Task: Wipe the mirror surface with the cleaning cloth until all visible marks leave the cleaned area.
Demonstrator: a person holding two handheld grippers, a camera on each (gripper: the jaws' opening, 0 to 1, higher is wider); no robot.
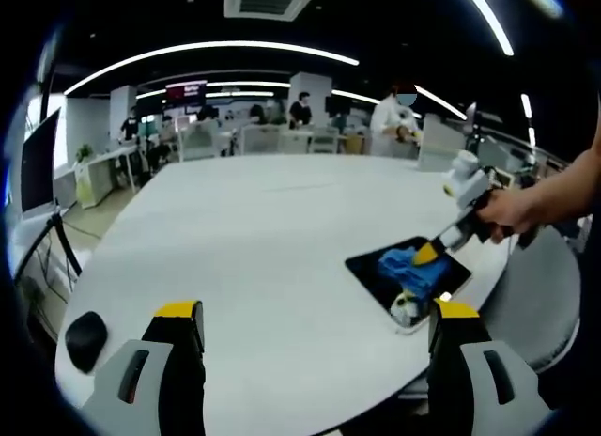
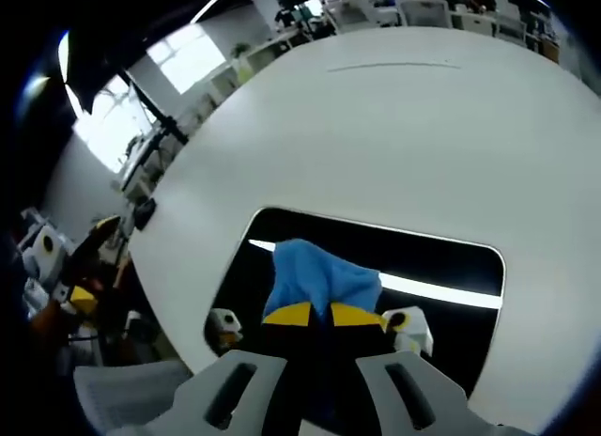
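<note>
Open-plan office, ceiling strip lights, desks and seated people far behind. Large white round table (image 1: 263,229) in the foreground.

Item: mirror (image 2: 451,257), dark rectangular pane with rounded corners, lying flat on the table close to its near edge. It reflects a bright ceiling strip. Two small white fittings sit along the pane's near side.

Item: cleaning cloth (image 2: 319,278), blue, bunched, resting on the mirror toward its near long edge. In the left gripper view the cloth (image 1: 410,267) shows as a blue lump on the dark pane (image 1: 371,267).

Item: right gripper (image 2: 313,314), yellow-tipped jaws drawn together and clamped on the cloth, pressing it to the glass. Seen from the other side (image 1: 434,253), it is held by a person's hand (image 1: 512,213) reaching in over the table's edge.

Item: left gripper (image 1: 315,314), jaws well apart, nothing between them, hanging over bare tabletop well away from the mirror.

Item: small dark rounded object (image 1: 84,337) near the table's left edge; what it is cannot be told.

Step in hand, by judgement: wiping is under way, cloth on glass. No marks can be made out on the pane at this sharpness, so progress cannot be rated. The next move likely calls for sweeping the cloth across the far part of the pane with steady downward pressure, keeping the grip firm and the mirror from sliding.
</note>
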